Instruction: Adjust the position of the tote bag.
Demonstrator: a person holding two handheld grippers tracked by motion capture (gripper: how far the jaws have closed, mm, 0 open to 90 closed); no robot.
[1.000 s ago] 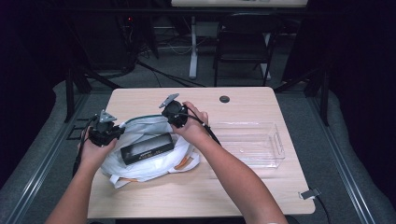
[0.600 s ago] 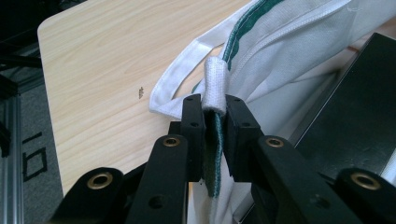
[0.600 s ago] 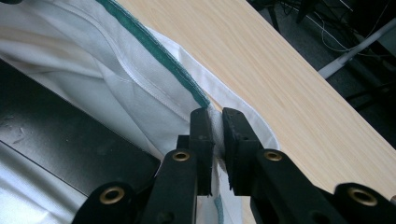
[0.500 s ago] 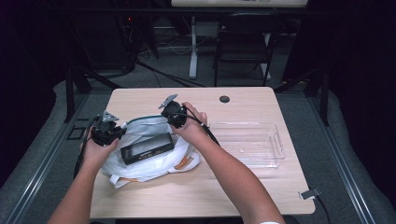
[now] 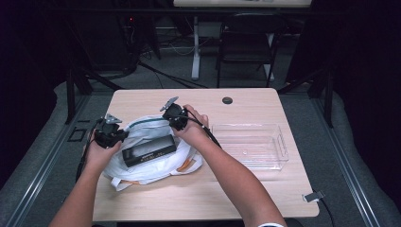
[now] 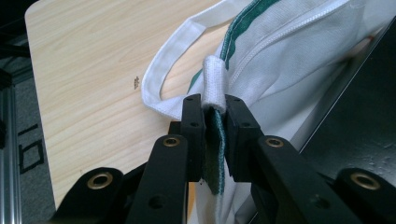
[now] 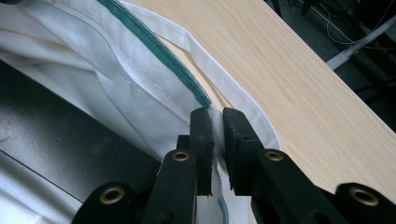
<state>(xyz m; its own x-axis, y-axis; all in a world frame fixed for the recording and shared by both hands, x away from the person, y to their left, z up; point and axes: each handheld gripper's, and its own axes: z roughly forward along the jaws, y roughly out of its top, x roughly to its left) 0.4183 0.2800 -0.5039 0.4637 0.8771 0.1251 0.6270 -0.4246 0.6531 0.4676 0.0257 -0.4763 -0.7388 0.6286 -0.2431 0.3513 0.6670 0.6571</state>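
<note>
At frame centre-left, on the bench (image 5: 246, 198) | left tool (image 6: 215, 109) and right tool (image 7: 215, 122) each pinch the white bag (image 5: 146, 130) rim | black box (image 5: 149, 150) seemingly inside.

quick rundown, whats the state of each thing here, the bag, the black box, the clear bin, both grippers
white bag: lying on the table, mouth held open, rim pinched at two spots
black box: lying flat in the bag's mouth
clear bin: upright, empty, right of the bag
left hand-held gripper: shut on the bag's green-trimmed rim
right hand-held gripper: shut on the bag's rim
</note>
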